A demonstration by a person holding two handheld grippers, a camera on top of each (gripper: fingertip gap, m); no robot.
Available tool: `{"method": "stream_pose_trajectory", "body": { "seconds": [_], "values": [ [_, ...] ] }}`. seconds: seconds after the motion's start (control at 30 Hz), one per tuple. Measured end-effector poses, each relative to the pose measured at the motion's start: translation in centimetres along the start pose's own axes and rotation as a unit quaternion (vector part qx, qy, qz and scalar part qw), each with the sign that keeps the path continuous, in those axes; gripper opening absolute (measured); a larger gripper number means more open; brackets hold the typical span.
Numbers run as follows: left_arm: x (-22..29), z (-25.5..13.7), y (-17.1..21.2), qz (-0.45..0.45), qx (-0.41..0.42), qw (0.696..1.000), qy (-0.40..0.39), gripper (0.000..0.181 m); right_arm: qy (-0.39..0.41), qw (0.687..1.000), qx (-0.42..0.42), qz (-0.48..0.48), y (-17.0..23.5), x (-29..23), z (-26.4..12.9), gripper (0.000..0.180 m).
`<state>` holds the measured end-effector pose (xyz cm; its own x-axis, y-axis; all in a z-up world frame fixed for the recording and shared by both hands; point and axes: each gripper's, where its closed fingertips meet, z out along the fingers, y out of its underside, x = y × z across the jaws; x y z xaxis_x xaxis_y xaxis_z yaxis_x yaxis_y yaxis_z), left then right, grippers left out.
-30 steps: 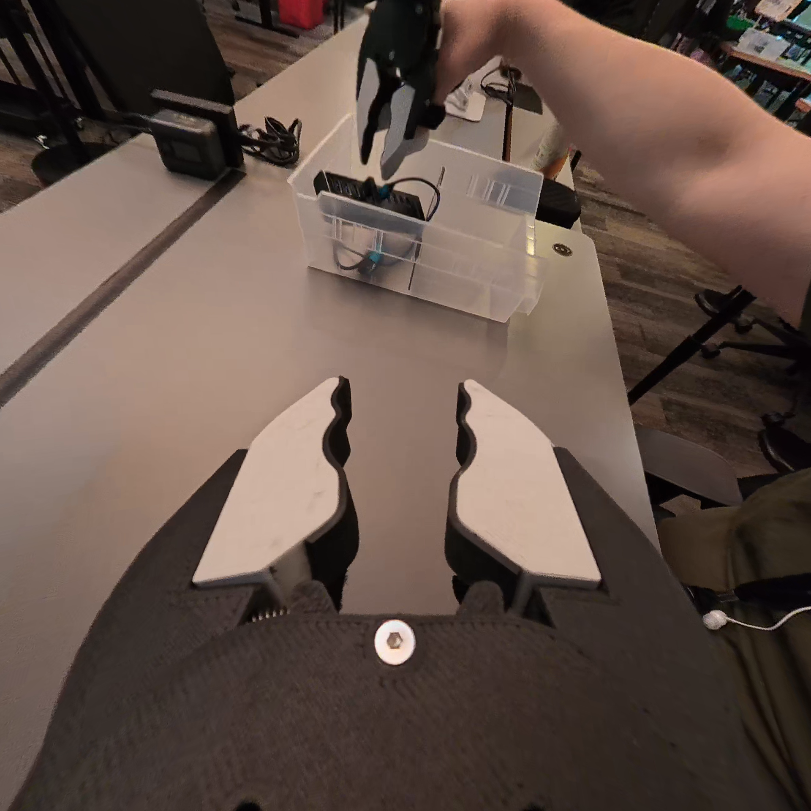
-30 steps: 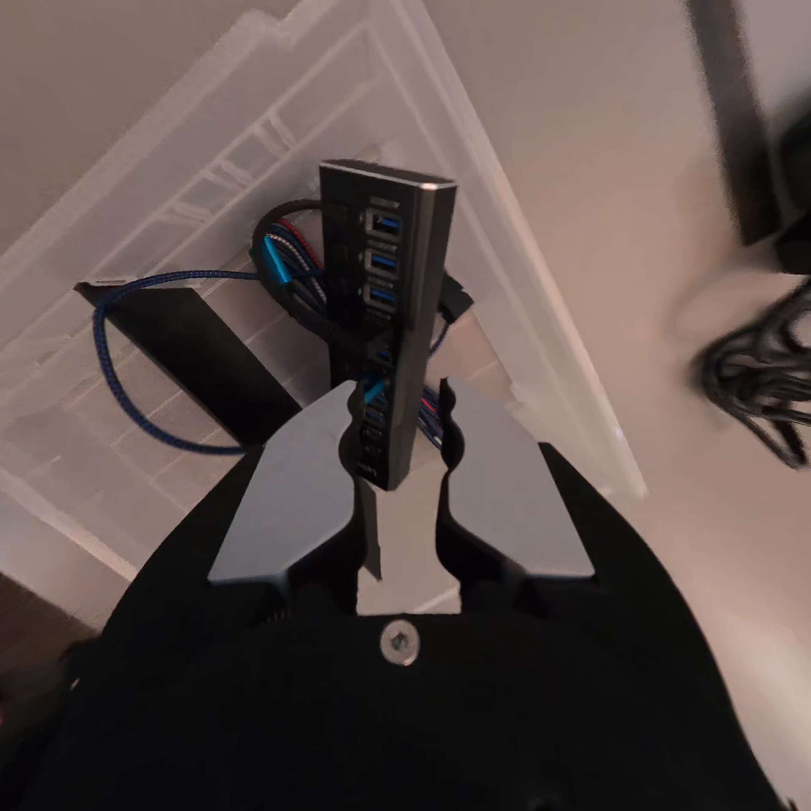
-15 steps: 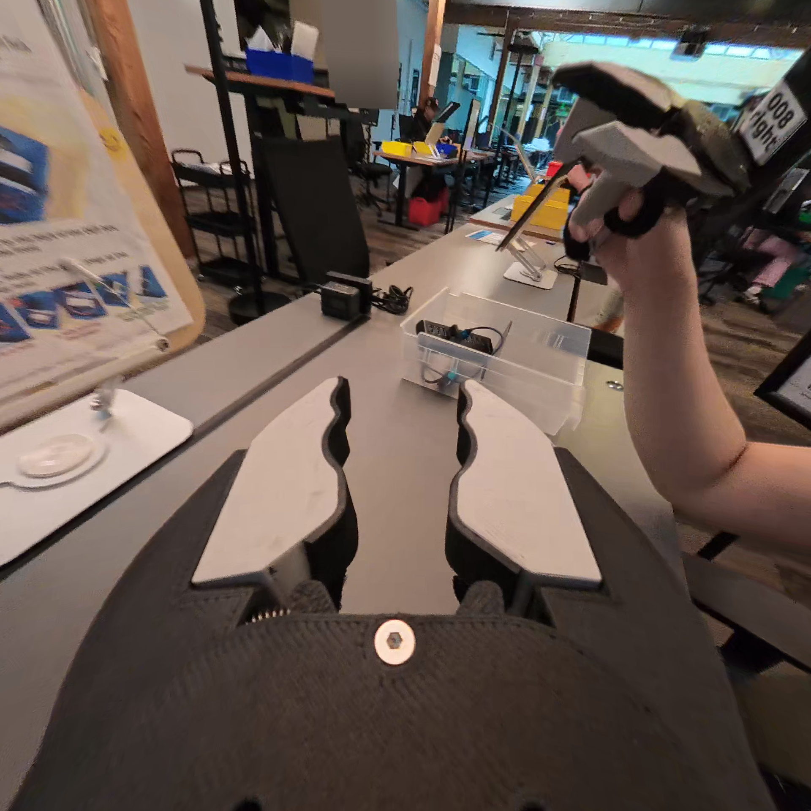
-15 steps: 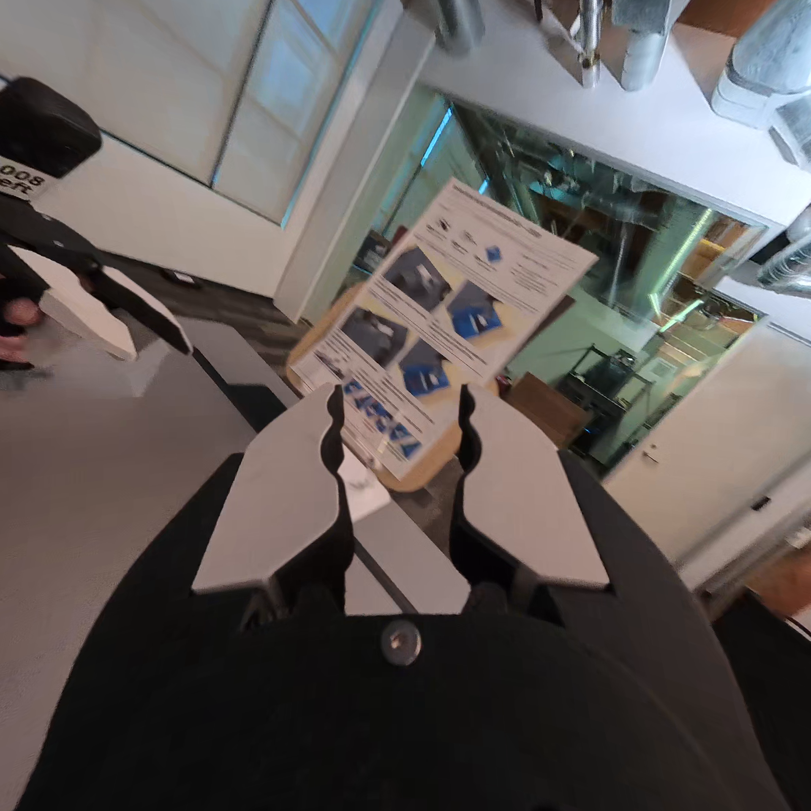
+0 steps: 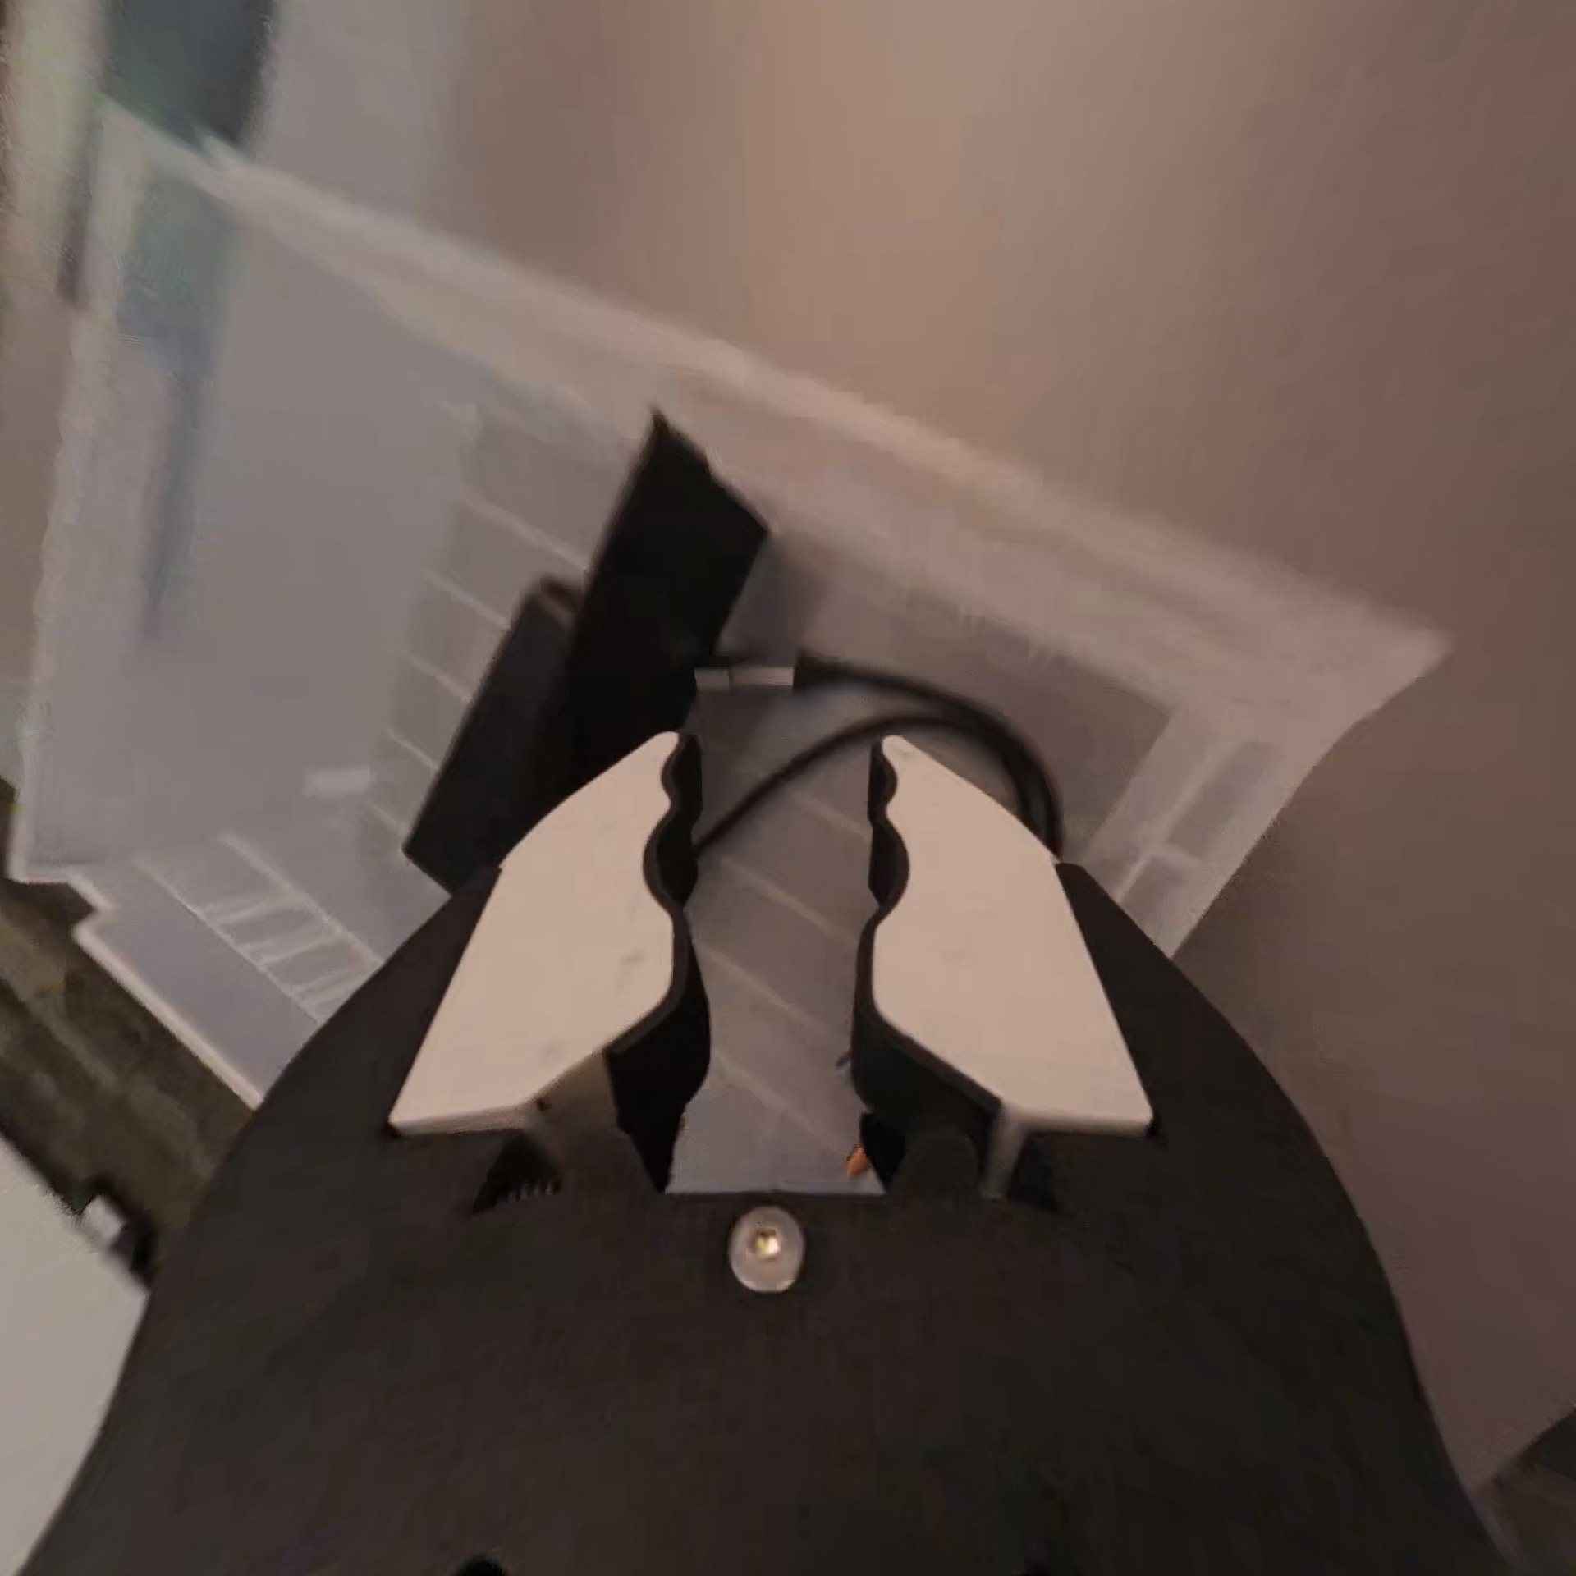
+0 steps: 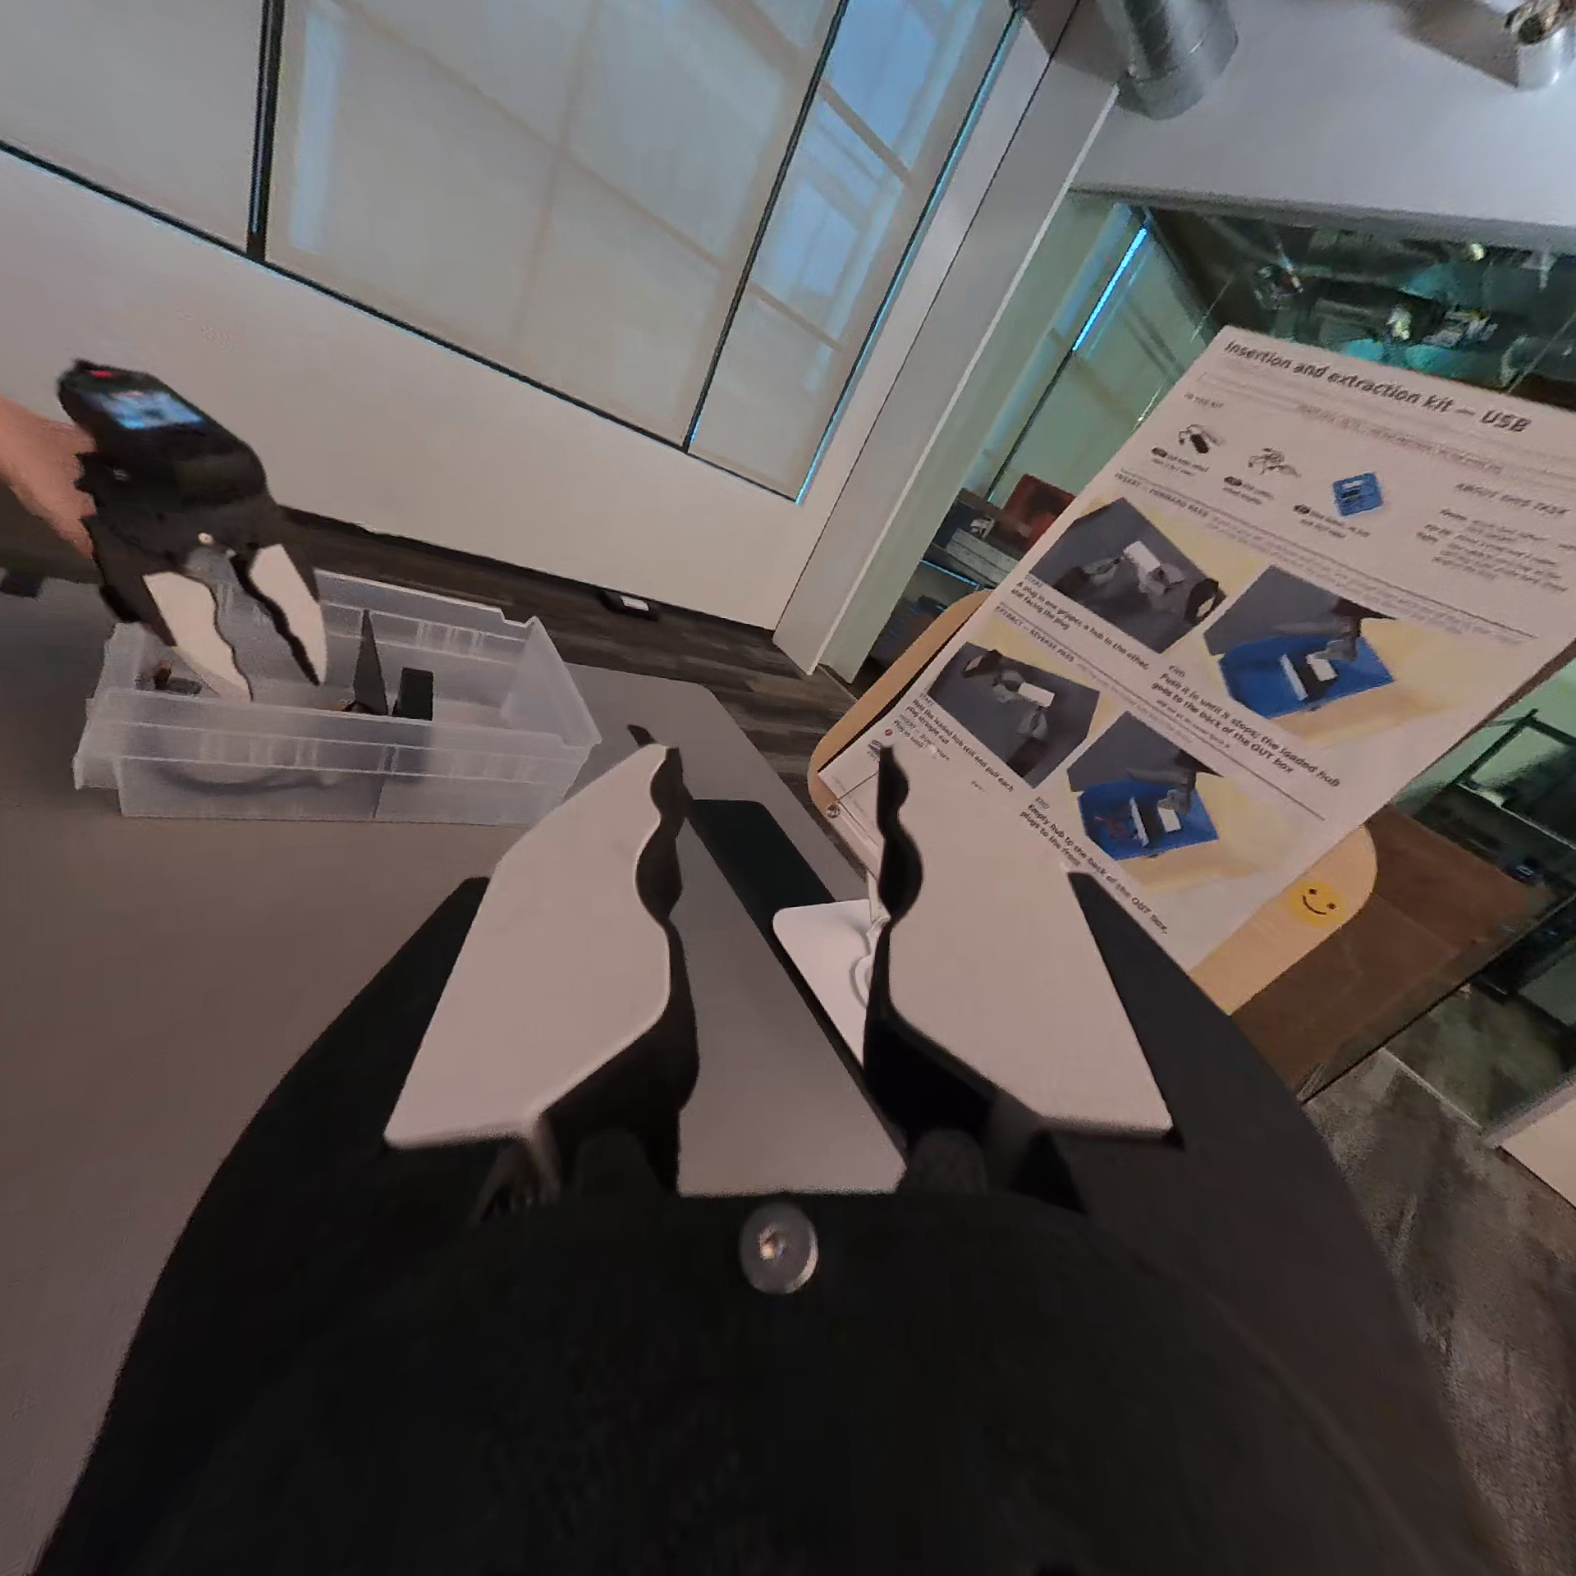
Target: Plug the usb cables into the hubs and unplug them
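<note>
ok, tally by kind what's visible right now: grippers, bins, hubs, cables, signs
Grippers: 2, left gripper and right gripper
Clear bins: 1, clear bin
Black hubs: 1 for sure, black hub; blur hides any others
Black cables: 1, black cable
Instruction signs: 1, instruction sign
Total: 6

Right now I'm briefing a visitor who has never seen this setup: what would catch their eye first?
Probably the left claw, open and dipping into the clear plastic bin on the grey table. Below it a black hub leans in the bin beside a black cable. To the right stands a big illustrated instruction poster, with the right claw open and empty before it.
</note>
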<state>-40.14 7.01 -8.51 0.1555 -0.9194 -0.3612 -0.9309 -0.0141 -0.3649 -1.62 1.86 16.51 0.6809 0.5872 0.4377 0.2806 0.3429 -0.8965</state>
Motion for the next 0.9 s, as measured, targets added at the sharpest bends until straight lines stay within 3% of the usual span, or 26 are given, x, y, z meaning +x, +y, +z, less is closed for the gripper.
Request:
{"method": "stream_pose_trajectory", "body": {
  "seconds": [0.03, 0.23, 0.47, 0.67, 0.9],
  "values": [
    [-0.1, 1.0, 1.3, 0.010, -0.027, 1.000, 0.008, 0.035, -0.005, 1.000, -0.009, -0.006, 0.4, -0.1, 0.2, 0.044],
    [-0.4, 4.8, 4.5, 0.022, -0.086, 0.993, 0.076, 0.032, -0.005, 0.996, -0.080, -0.049, 3.2, -0.3, 0.8, 0.044],
    [0.9, 5.3, 3.8, -0.021, -0.078, 0.981, 0.175, 0.007, -0.027, 0.992, -0.100, -0.069, 4.2, -1.2, 1.5, 0.044],
    [0.1, 3.4, 5.3, 0.007, -0.107, 0.990, 0.088, 0.003, -0.029, 0.991, -0.103, -0.077, 4.5, -1.1, 1.4, 0.042],
    [-4.1, -4.2, 4.2, -0.018, -0.080, 0.996, -0.042, 0.002, -0.016, 0.991, -0.102, -0.091, 4.2, -0.9, 1.0, 0.042]
  ]
}}
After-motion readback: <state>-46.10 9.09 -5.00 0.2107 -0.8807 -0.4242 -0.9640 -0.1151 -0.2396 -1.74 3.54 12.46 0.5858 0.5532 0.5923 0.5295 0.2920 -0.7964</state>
